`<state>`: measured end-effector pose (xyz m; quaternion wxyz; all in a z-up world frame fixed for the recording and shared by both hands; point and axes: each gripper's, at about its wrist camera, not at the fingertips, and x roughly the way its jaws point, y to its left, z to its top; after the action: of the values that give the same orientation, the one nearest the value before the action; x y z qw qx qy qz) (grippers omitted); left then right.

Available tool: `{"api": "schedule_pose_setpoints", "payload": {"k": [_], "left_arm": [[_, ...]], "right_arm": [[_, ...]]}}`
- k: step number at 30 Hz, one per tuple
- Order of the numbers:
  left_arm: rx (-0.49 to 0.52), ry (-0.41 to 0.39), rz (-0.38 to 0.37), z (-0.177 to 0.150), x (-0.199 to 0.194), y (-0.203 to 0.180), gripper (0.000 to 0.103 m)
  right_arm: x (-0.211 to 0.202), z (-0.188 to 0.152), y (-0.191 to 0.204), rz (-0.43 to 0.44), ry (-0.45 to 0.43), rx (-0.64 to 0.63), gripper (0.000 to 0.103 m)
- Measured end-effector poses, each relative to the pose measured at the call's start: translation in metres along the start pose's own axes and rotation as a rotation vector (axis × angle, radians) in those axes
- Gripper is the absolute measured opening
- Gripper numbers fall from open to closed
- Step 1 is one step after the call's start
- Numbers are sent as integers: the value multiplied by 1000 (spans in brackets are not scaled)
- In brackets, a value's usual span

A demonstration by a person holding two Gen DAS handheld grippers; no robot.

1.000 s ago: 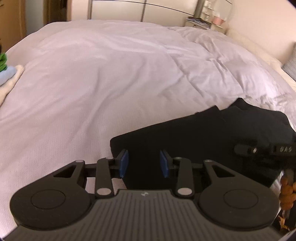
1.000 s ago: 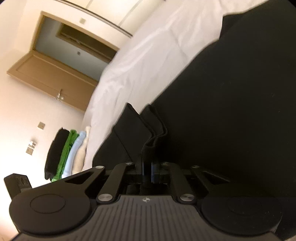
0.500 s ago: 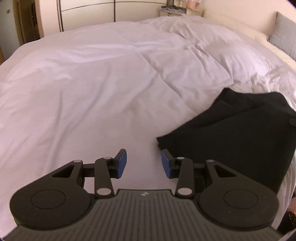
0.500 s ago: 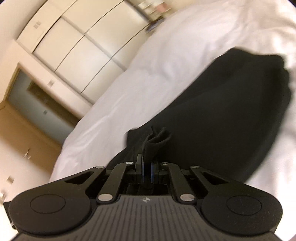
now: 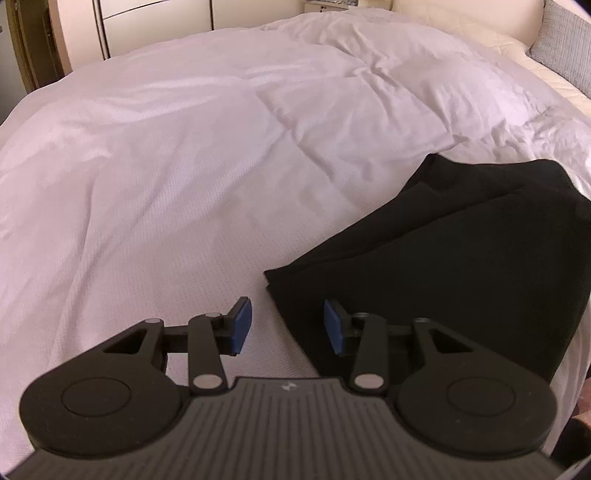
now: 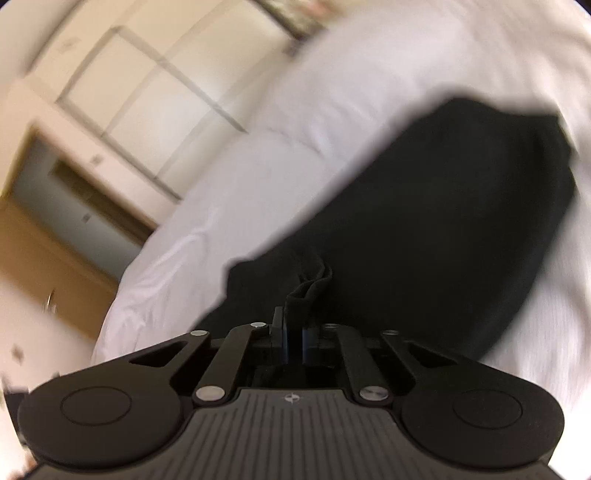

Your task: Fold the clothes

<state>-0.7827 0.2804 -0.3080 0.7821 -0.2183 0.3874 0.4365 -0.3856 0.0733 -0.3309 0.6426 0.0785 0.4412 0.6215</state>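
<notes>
A black garment [image 5: 461, 251] lies folded flat on the white duvet [image 5: 184, 147] at the right of the left wrist view. My left gripper [image 5: 283, 326] is open and empty, low over the duvet, its blue pads astride the garment's near left edge without touching it. In the blurred right wrist view my right gripper [image 6: 294, 341] is shut on a bunched fold of the black garment [image 6: 424, 229], which spreads away from it over the bed.
White wardrobe doors [image 5: 155, 22] stand beyond the bed's far side. A grey pillow [image 5: 565, 33] and a cream sheet lie at the far right. A wooden door frame [image 6: 55, 251] shows at the left of the right wrist view.
The garment has been drawn to the right across the bed. My left gripper stays open, now beside the garment's edge instead of over it. My right gripper has swung while holding the cloth.
</notes>
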Motion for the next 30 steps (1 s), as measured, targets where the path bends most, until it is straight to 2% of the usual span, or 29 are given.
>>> {"api": "schedule_pose_setpoints", "payload": {"k": [3, 6, 9, 10, 11, 13, 15, 20, 23, 25, 27, 28, 30], "left_arm": [[19, -22, -11, 9, -2, -14, 40], [42, -25, -28, 15, 3, -30, 41], [53, 2, -36, 17, 17, -43, 41], [57, 9, -33, 18, 20, -45, 41], [61, 16, -29, 19, 22, -47, 41], [67, 29, -23, 20, 27, -51, 41], [61, 23, -23, 25, 26, -52, 41], [64, -2, -34, 35, 24, -60, 41], [73, 8, -49, 37, 33, -69, 41], [77, 23, -54, 37, 41, -74, 41], [78, 38, -57, 36, 48, -78, 41], [78, 40, -58, 36, 50, -79, 41], [79, 41, -61, 37, 51, -80, 41]], "right_arm": [[-23, 14, 22, 66, -111, -187, 7], [-40, 24, 15, 36, -185, -240, 7], [-19, 27, -39, -129, -81, -85, 6], [-11, 25, -59, -160, -52, -23, 7], [-4, 24, -77, -179, -30, 31, 6], [-5, 23, -87, -130, -39, 67, 6], [-15, 28, -80, -130, -59, -15, 6], [-39, 53, -57, -48, -173, -173, 6], [-47, 66, -53, -93, -239, -247, 6], [-42, 69, -77, -178, -199, -166, 6], [-31, 68, -109, -228, -149, -49, 6], [-27, 67, -120, -245, -132, -5, 6], [-30, 69, -114, -219, -168, -30, 5]]}}
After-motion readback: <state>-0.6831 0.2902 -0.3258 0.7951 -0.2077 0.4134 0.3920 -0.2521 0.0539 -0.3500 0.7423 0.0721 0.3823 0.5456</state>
